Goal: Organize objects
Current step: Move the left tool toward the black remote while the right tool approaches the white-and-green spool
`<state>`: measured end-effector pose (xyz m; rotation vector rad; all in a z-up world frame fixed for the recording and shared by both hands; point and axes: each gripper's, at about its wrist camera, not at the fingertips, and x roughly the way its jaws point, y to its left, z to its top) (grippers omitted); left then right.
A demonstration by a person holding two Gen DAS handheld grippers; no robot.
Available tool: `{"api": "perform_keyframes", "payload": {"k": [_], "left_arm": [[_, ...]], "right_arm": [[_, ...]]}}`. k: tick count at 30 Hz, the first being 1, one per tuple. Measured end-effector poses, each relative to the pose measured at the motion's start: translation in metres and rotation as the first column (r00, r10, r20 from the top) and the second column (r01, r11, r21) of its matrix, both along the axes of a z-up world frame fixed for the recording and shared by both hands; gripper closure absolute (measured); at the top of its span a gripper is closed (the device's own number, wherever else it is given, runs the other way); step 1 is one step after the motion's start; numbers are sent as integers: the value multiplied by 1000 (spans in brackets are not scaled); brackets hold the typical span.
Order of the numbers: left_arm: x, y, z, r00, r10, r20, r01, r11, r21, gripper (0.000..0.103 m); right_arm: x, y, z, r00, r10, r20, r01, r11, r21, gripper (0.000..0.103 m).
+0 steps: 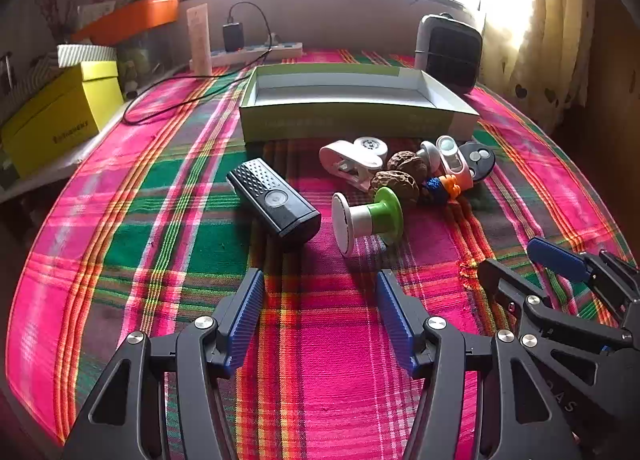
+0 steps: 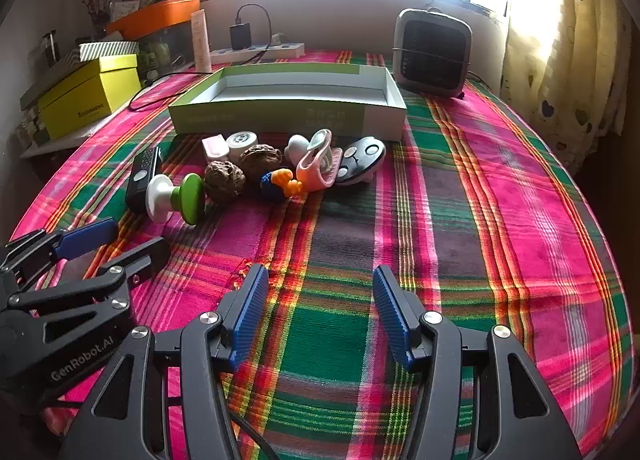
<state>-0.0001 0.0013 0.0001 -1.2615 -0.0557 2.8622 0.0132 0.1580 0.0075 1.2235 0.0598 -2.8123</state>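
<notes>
A shallow green-and-white box (image 1: 352, 122) (image 2: 280, 116) lies open and empty on the plaid cloth. In front of it sits a cluster of small items: a black perforated device (image 1: 276, 204) (image 2: 140, 176), a white-and-green spool (image 1: 366, 218) (image 2: 176, 196), two walnuts (image 1: 406, 164) (image 2: 224, 180), a white clip (image 1: 348, 162), a pink-and-white gadget (image 1: 454, 162) (image 2: 316, 168), a black round remote (image 1: 478, 158) (image 2: 360, 160) and a blue-and-orange toy (image 1: 442, 188) (image 2: 280, 182). My left gripper (image 1: 320, 284) (image 2: 120, 240) hovers open short of the black device. My right gripper (image 2: 320, 280) (image 1: 516, 260) stands open over bare cloth, empty.
A grey fan heater (image 2: 432, 54) stands at the back right beside a curtain (image 2: 560, 60). A power strip with a plugged charger (image 2: 256, 50) and its black cable runs along the back. A yellow box (image 2: 88, 96) and an orange tray (image 2: 156, 16) fill a shelf at the left.
</notes>
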Motion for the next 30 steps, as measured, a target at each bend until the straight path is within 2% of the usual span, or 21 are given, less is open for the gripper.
{"api": "perform_keyframes", "payload": {"k": [3,4,7,10,15,19,22,30], "left_arm": [[-1,-8,1,1000,3,14,-3,999,38,46],[0,-13,2,1000,5,16,-6,997,77,46],[1,-21,3,1000,-6,14,4,991,134,46],[1,-18,4,1000,-13,24,11,995,97,46],[-6,-35,9,999,27,38,-34,983,179,46],[-9,-44,12,998,52,33,-57,981,183,46],[-16,-51,15,997,68,42,-76,973,219,46],[-36,-60,24,997,69,41,-77,967,245,46]], "right_arm": [[0,0,0,1000,4,-1,-4,1000,-2,48],[0,0,0,1000,4,-1,-4,1000,-3,48],[0,0,0,1000,9,1,-9,1000,-3,47],[0,0,0,1000,15,3,-15,1000,-1,47],[-1,1,0,1000,24,6,-24,1000,-2,46],[-2,1,0,1000,29,6,-29,1000,0,46],[-4,1,1,999,33,13,-33,999,-3,46],[-7,2,1,999,32,21,-32,999,-8,46]]}}
